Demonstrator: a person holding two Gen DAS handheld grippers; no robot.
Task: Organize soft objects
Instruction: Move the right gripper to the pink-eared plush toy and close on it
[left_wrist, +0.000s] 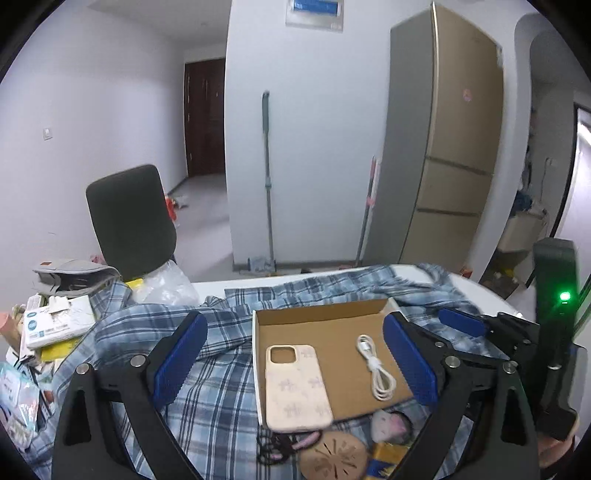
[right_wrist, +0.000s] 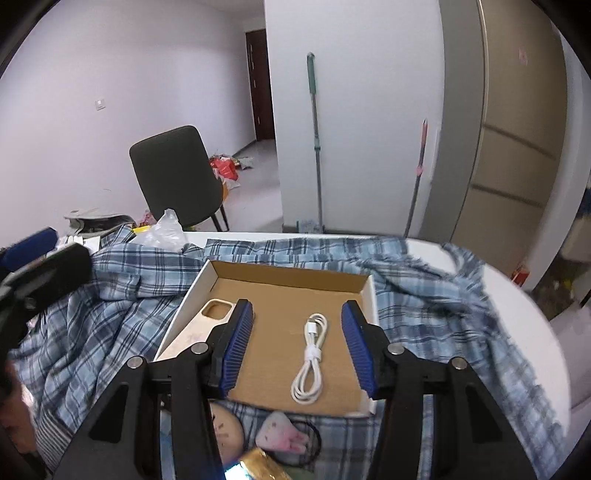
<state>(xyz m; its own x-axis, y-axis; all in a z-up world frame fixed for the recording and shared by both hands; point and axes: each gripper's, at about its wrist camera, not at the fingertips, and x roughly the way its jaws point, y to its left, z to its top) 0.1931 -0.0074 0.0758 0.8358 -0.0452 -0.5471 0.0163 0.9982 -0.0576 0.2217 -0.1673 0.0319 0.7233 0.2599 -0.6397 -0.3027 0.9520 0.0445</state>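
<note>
Near desk edge: a plush toy (right_wrist: 282, 435), round pad (left_wrist: 332, 458) and hair ties (left_wrist: 271, 448) lie loose on the plaid shirt (left_wrist: 207, 398), apparently awaiting sorting. Above them, left tool (left_wrist: 291, 363) and right tool (right_wrist: 297, 349) hang wide apart, empty. Beyond, the box (right_wrist: 291, 269) holds a phone case (left_wrist: 295, 387) and coiled cable (right_wrist: 312, 360), likely already sorted.
</note>
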